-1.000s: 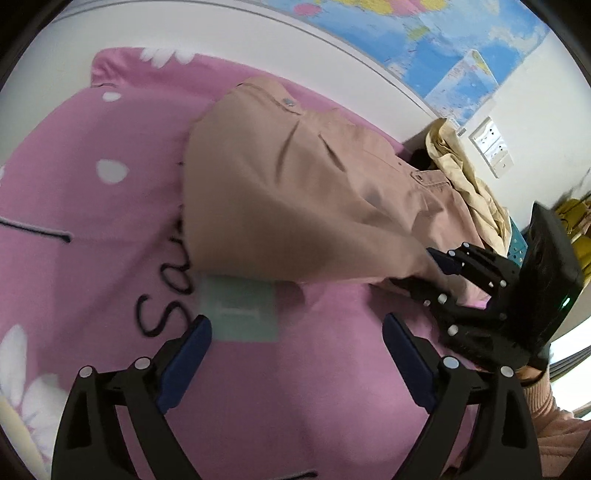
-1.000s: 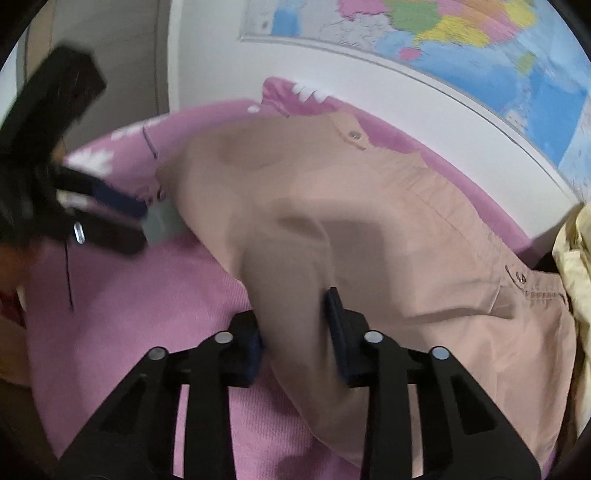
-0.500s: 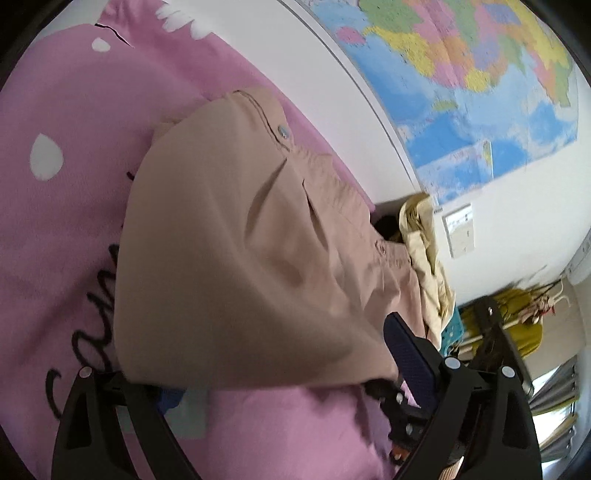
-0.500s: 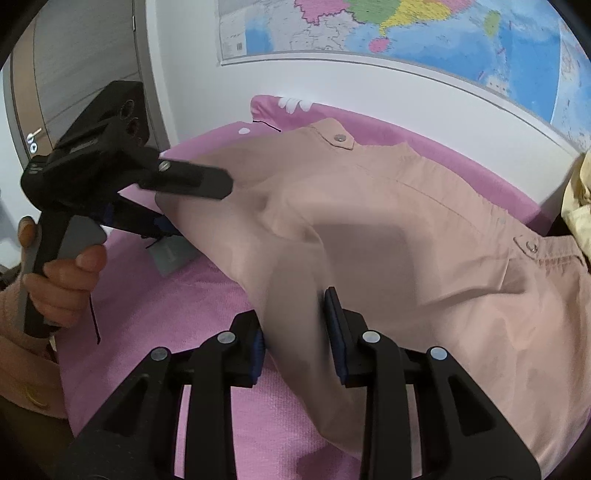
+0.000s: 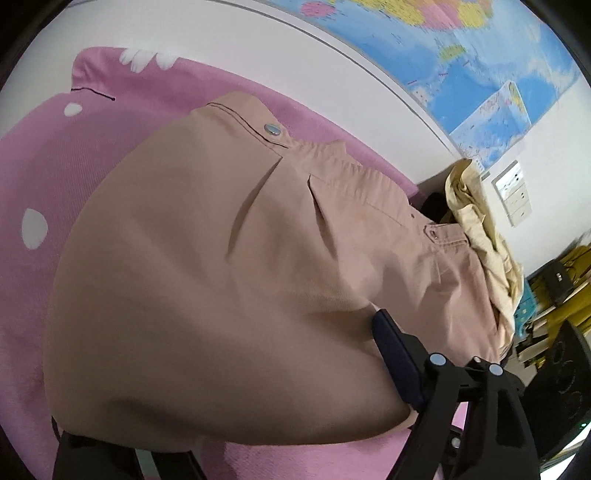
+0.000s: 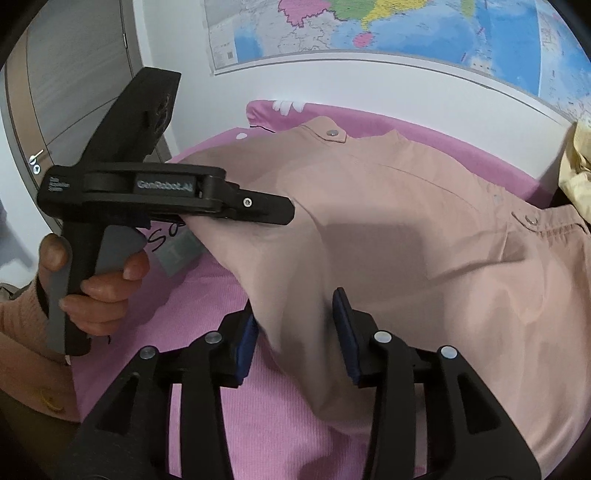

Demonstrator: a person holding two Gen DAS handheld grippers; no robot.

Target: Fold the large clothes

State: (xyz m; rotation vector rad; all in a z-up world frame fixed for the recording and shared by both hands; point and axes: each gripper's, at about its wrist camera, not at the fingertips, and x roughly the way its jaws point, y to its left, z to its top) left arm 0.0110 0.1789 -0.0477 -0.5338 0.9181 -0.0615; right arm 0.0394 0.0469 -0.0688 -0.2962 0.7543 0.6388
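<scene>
Right gripper (image 6: 297, 332): jaws pinching a hanging fold of the garment, blue pads on both sides of the cloth.

Left gripper (image 6: 236, 208): seen from the side in the right wrist view, jaws pressed together on the garment's near edge, lifting it clear of the bedspread. In its own view only one blue pad (image 5: 397, 360) shows; the other finger is buried under fabric.

Left hand (image 6: 94, 280): fingers wrapped round the gripper's handle and grey trigger; pink sleeve at the wrist.

Garment (image 5: 207, 288): large beige trousers or skirt, which one cannot be told. Waistband runs along the far side beside the wall, with one metal snap (image 5: 272, 128) near its left end and another near the right. Near edge raised by both grippers, the rest lying on the bedspread.

Bedspread (image 6: 280, 417): pink, ribbed, with white petal shapes and black lettering.

Grey label (image 6: 181, 254): flat on the bedspread below the left gripper.

Yellow cloth (image 5: 480, 236): heaped at the garment's right end.

Wall map (image 6: 388, 26): coloured, on the white wall behind.

Door (image 6: 70, 85): grey, far left.
</scene>
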